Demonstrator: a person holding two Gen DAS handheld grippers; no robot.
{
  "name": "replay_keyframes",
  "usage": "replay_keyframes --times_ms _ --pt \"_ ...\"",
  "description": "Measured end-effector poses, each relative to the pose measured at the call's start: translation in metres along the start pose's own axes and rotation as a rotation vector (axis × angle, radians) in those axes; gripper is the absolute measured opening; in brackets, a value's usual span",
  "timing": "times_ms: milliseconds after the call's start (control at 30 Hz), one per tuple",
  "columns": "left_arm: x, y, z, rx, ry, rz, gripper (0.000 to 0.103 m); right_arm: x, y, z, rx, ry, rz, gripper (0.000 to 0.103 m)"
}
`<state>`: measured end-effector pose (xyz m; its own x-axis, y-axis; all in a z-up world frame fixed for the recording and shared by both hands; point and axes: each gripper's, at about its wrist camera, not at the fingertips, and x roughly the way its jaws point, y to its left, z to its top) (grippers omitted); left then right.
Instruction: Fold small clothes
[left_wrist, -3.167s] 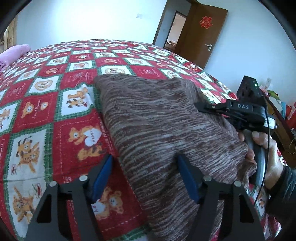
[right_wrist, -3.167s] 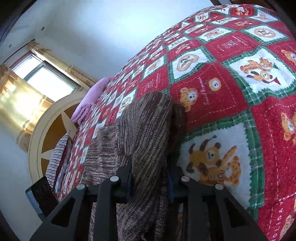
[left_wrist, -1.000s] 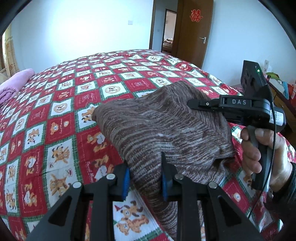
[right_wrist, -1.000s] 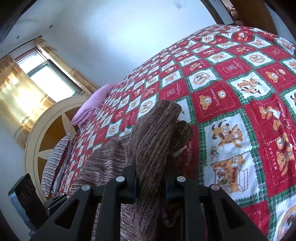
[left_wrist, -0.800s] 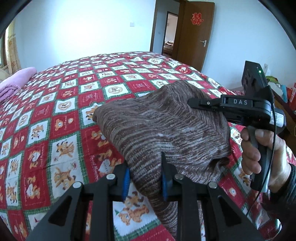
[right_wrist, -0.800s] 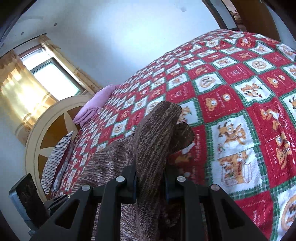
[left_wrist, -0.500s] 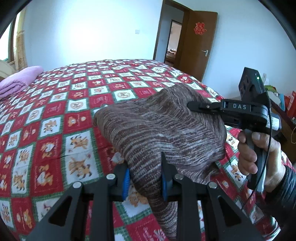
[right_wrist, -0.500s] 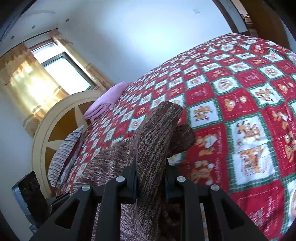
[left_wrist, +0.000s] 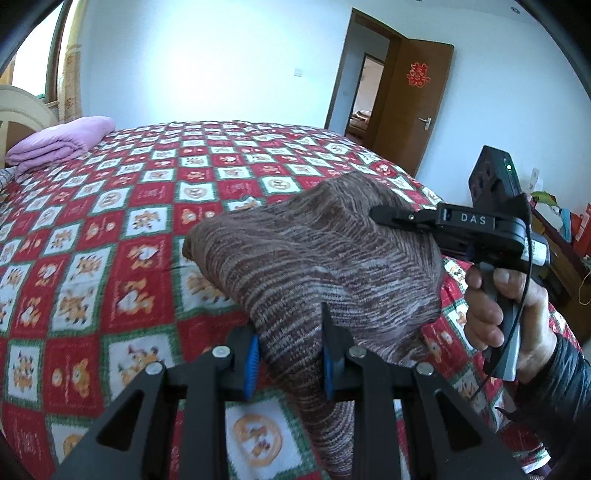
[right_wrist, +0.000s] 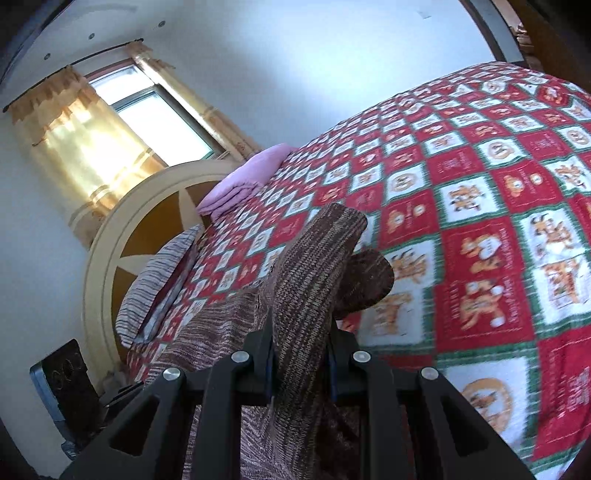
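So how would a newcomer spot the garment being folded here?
Start at the bed's red, white and green teddy-bear quilt. The brown striped knit sweater is lifted above its near edge, pinched by the left gripper and right gripper. Unlike the folded pink blanket, it is dark, textured and held.

Home bedroom, bed with teddy-bear quilt (left_wrist: 110, 229), rounded headboard (right_wrist: 122, 240), curtained window (right_wrist: 147, 122), wooden door (left_wrist: 417, 103)

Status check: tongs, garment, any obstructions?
Left tongs shut on brown knit garment. Right tongs shut on it too. Garment lifted off the quilt, slack between both. Nothing in the way.
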<state>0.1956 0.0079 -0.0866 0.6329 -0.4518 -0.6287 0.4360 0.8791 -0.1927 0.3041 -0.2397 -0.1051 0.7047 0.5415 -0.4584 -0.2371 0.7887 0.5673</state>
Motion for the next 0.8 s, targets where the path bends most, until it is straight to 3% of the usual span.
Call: replay_keyframes --times_ms 800 --pt "-0.056 0.067 -0.036 -0.090 -0.024 0.104 0.027 0.077 0.071 -0.028 -0.049 0.130 0.131 0.021"
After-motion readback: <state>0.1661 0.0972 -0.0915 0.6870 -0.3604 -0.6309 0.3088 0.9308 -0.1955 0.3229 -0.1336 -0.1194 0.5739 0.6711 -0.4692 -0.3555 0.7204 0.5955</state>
